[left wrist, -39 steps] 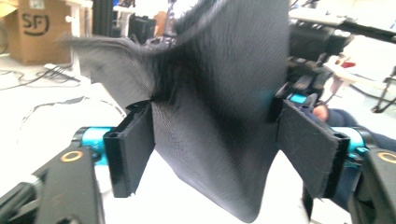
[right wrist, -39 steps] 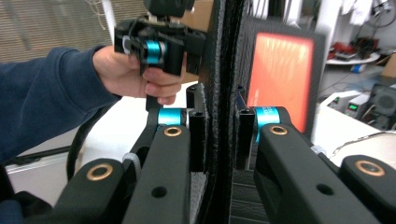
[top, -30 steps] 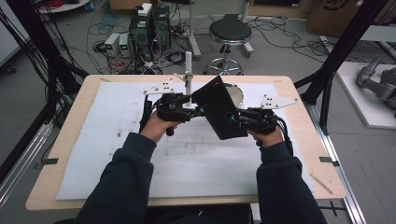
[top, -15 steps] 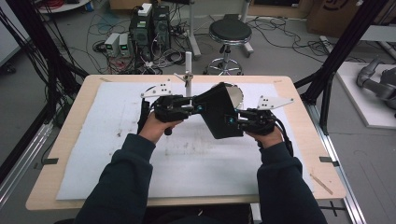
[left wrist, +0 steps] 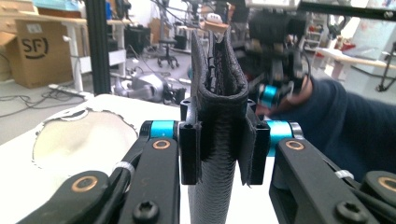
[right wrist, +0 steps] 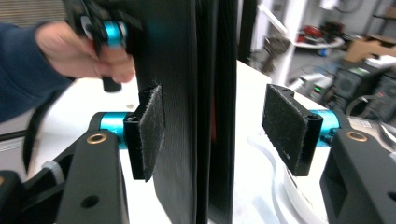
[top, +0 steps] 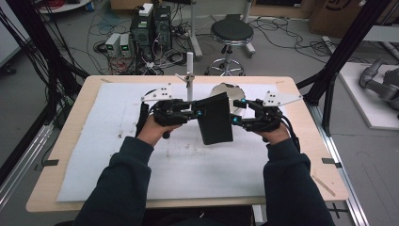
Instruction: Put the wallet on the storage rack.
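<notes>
A black textured folded case hangs above the white mat between both hands. My left gripper is shut on its upper left edge. In the left gripper view both pads clamp the folded case at my left gripper. My right gripper sits at the case's right edge. Its jaws have just been opening with the case still between them. At my right gripper one pad lies against the case, while the other pad stands well clear.
A white foam mat covers the wooden table. Behind the case a round pale dish lies flat on the mat, and a white upright post stands to its left. A stool and cables lie beyond the far edge.
The case has swung from a tilted diamond to hang straighter. The left jaws have closed on it and the right jaws have spread apart. Both hands stayed nearly in place.
</notes>
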### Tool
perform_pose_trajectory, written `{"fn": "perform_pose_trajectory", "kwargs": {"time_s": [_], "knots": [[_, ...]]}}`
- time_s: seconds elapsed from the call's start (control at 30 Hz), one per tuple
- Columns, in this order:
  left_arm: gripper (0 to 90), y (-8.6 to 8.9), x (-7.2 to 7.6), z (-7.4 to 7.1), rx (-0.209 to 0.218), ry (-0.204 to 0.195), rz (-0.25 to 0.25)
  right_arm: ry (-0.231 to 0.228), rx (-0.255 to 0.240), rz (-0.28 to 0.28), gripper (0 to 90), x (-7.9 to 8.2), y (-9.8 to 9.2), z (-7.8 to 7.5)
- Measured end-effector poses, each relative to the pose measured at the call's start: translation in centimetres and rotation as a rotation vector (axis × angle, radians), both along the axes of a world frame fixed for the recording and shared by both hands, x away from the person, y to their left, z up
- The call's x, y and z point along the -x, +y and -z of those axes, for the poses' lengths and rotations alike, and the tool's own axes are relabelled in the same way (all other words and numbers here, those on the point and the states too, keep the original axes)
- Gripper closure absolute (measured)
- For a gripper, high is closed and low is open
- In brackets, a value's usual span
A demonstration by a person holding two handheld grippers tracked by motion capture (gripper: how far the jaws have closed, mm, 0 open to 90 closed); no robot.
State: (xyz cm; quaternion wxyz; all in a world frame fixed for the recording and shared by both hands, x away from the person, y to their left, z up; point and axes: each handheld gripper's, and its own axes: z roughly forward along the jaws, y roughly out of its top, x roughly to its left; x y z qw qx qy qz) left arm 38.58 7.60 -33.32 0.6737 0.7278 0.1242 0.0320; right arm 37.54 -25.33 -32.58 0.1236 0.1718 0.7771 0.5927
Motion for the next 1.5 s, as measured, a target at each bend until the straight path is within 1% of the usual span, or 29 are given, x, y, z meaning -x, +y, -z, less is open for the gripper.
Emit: {"fn": "perform_pose_trajectory", "kwargs": {"time_s": [0.07,0.13,0.17,0.23,0.27,0.3,0.33,0.37,0.43,0.5,0.53,0.63,0.7,0.73,0.8,0.83,0.9,0.93,1.03,1.1,1.13,1.17,1.23,1.3,1.33,1.37,1.4,1.43,1.5], "knots": [[72.9,-0.2,0.0,0.1,-0.009,0.006,0.011,0.005,0.009,-0.031,36.9,-0.5,0.5,-0.7],[72.8,-0.3,0.0,0.2,-0.024,0.007,0.022,0.003,0.019,-0.055,37.0,-1.0,0.9,-1.3],[72.8,-0.4,0.0,0.3,-0.028,0.008,0.028,0.005,0.017,-0.062,37.3,-1.1,1.0,-1.5],[72.8,-0.4,-0.1,0.4,-0.032,0.012,0.031,0.016,0.019,-0.095,38.7,-1.5,1.5,-1.8],[72.8,-0.4,-0.1,0.4,-0.037,0.012,0.033,0.017,0.023,-0.106,41.9,-1.7,1.7,-1.9],[72.7,-0.5,-0.1,0.4,-0.035,0.014,0.033,0.019,0.026,-0.13,48.4,-1.8,1.9,-2.0],[72.7,-0.4,-0.1,0.4,-0.033,0.012,0.033,0.017,0.031,-0.157,51.0,-1.9,2.1,-2.0],[72.5,-0.3,-0.1,0.4,-0.033,0.016,0.027,0.022,0.028,-0.162,53.7,-1.9,2.2,-1.9],[72.1,-0.1,-0.2,0.4,-0.027,0.021,0.019,0.032,0.016,-0.185,64.5,-2.2,2.0,-1.8],[71.5,0.1,-0.3,0.4,-0.024,0.018,0.014,0.047,0.016,-0.215,70.2,-2.2,1.9,-1.8],[71.0,0.2,-0.3,0.4,-0.02,0.018,0.012,0.042,0.02,-0.222,72.3,-2.1,2.0,-1.8],[71.1,0.3,-0.3,0.5,-0.01,0.024,0.023,0.041,0.029,-0.237,72.9,-1.9,2.0,-1.8],[71.2,0.4,-0.3,0.6,-0.006,0.025,0.032,0.063,0.021,-0.246,71.2,-1.9,2.1,-1.8],[71.3,0.3,-0.3,0.6,-0.01,0.023,0.038,0.051,0.018,-0.253,69.8,-2.0,2.1,-1.7],[71.3,0.2,-0.3,0.6,-0.01,0.024,0.047,0.06,0.029,-0.27,69.6,-1.9,2.5,-1.6],[71.2,0.2,-0.3,0.7,-0.017,0.02,0.049,0.058,0.033,-0.271,73.2,-1.9,2.6,-1.6],[71.0,0.2,-0.3,0.7,-0.018,0.022,0.044,0.077,0.046,-0.27,75.5,-1.9,2.7,-1.5],[70.8,0.2,-0.3,0.7,-0.021,0.023,0.039,0.071,0.046,-0.267,76.2,-1.9,2.8,-1.5],[67.4,0.2,-0.3,0.7,-0.034,0.016,0.006,0.068,0.053,-0.253,77.0,-1.9,2.8,-1.6],[65.2,0.4,-0.2,0.7,-0.038,0.011,-0.02,0.059,0.069,-0.235,77.3,-1.8,2.8,-1.6],[63.5,0.7,-0.2,0.7,-0.035,0.01,-0.049,0.056,0.082,-0.228,77.4,-1.7,2.7,-1.6],[59.1,1.1,-0.3,0.8,-0.03,0.015,-0.076,0.051,0.1,-0.209,77.5,-1.6,2.6,-1.6],[51.5,2.1,-0.3,1.0,-0.027,0.025,-0.131,0.047,0.117,-0.181,77.6,-1.5,2.2,-1.6],[48.8,3.2,-0.2,1.4,-0.043,0.025,-0.169,0.041,0.12,-0.162,77.6,-1.5,1.8,-1.6],[46.1,3.8,0.0,1.6,-0.05,0.034,-0.194,0.032,0.119,-0.152,77.6,-1.5,1.6,-1.6],[42.0,4.7,0.2,1.9,-0.054,0.05,-0.224,0.033,0.116,-0.145,77.7,-1.4,1.4,-1.7],[37.8,5.4,0.5,2.2,-0.059,0.063,-0.253,0.02,0.109,-0.136,77.7,-1.4,1.2,-1.9],[34.8,6.0,0.7,2.4,-0.069,0.066,-0.271,0.01,0.105,-0.128,77.7,-1.3,1.0,-2.0],[30.3,7.4,1.3,2.9,-0.087,0.061,-0.331,-0.003,0.101,-0.118,77.7,-1.3,0.8,-2.2]]}}
